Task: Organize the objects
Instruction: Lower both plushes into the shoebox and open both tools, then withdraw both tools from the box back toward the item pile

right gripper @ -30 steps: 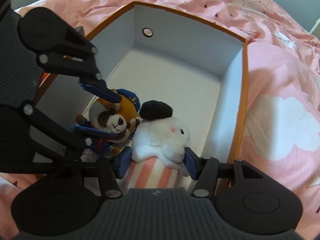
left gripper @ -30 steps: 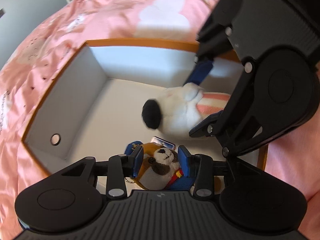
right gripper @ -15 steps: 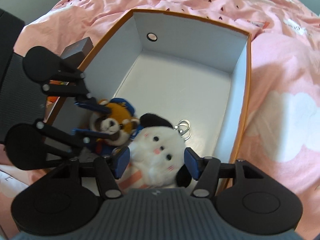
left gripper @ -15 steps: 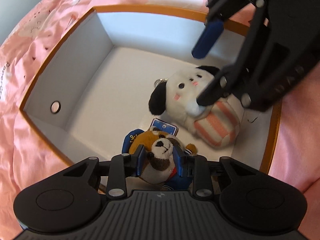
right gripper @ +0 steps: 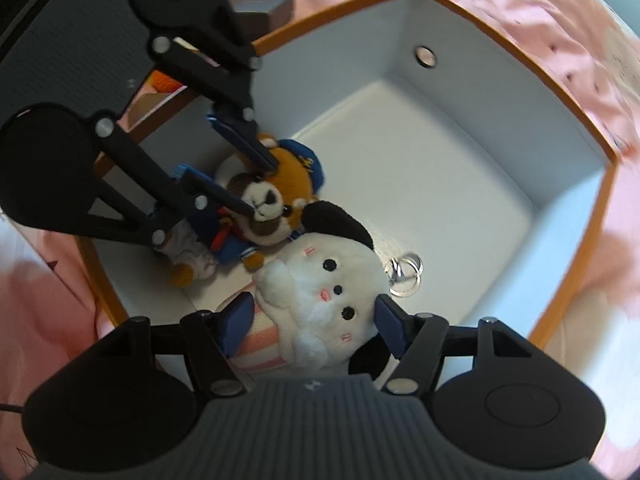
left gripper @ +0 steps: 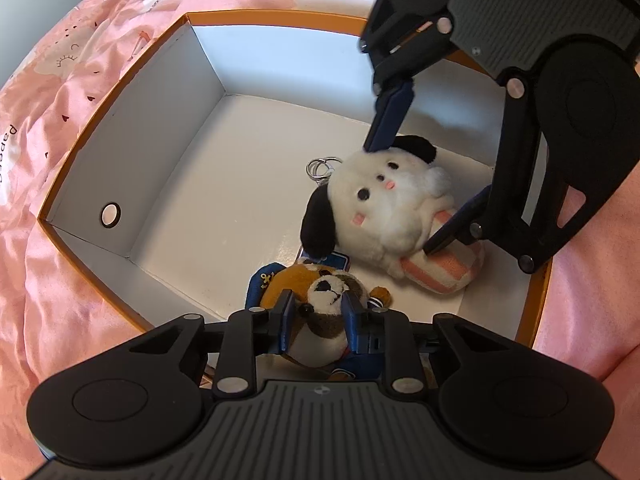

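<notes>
Since a second ago the white dog toy has turned face-up in the box, lying right of centre. Left claw is closing, its pads pressing the brown dog toy's head at bottom centre. Right claw is opening, straddling the white toy without pressing. Pink bedding surrounds the box.

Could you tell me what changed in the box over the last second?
The left claw is closing on the brown dog. The right claw is opening around the white dog, which rolled face-up, baring its key ring. Both toys remain in the box.
</notes>
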A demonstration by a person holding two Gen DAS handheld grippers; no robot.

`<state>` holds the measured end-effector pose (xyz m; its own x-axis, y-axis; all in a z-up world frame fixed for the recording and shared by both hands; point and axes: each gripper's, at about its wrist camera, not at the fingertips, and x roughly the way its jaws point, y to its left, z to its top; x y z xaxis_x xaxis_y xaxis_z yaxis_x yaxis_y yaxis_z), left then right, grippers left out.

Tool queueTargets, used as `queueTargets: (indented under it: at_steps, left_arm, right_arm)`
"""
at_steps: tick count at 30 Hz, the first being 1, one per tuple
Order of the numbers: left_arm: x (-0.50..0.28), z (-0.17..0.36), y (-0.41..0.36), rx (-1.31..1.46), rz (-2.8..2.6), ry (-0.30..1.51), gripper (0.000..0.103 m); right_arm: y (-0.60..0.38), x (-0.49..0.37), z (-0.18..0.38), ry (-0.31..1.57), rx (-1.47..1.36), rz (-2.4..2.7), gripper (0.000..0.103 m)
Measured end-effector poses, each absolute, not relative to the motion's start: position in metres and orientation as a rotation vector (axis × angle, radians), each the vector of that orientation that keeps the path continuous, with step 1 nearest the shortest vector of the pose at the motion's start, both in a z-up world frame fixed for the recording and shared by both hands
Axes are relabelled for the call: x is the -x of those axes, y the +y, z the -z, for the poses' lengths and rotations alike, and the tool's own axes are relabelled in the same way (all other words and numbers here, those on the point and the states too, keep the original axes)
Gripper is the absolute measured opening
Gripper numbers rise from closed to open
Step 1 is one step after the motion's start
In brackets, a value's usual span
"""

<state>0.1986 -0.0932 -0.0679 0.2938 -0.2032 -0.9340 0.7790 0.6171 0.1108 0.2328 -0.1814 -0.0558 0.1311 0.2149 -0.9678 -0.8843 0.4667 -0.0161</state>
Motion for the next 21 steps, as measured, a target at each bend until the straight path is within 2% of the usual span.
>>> queueTargets:
  at_steps: [8,12,21]
  left_arm:
    - [-0.193,0.066,-0.09,-0.673,0.749,1.075,0.023]
    - [-0.193,0.069,-0.09,-0.675,0.757,1.08,0.023]
    - [-0.192,0.059,-0.082,-0.56,0.728,1.043,0.026]
  right_arm:
    - [-0.177,-0.236,0.053,1.152,0.713,-0.993,0.058]
    - [-0.176,-0.226,0.056,1.079,0.809,-1.045,0.057]
    - [-0.179,-0.228,0.046,1.096,0.79,-0.97,0.061]
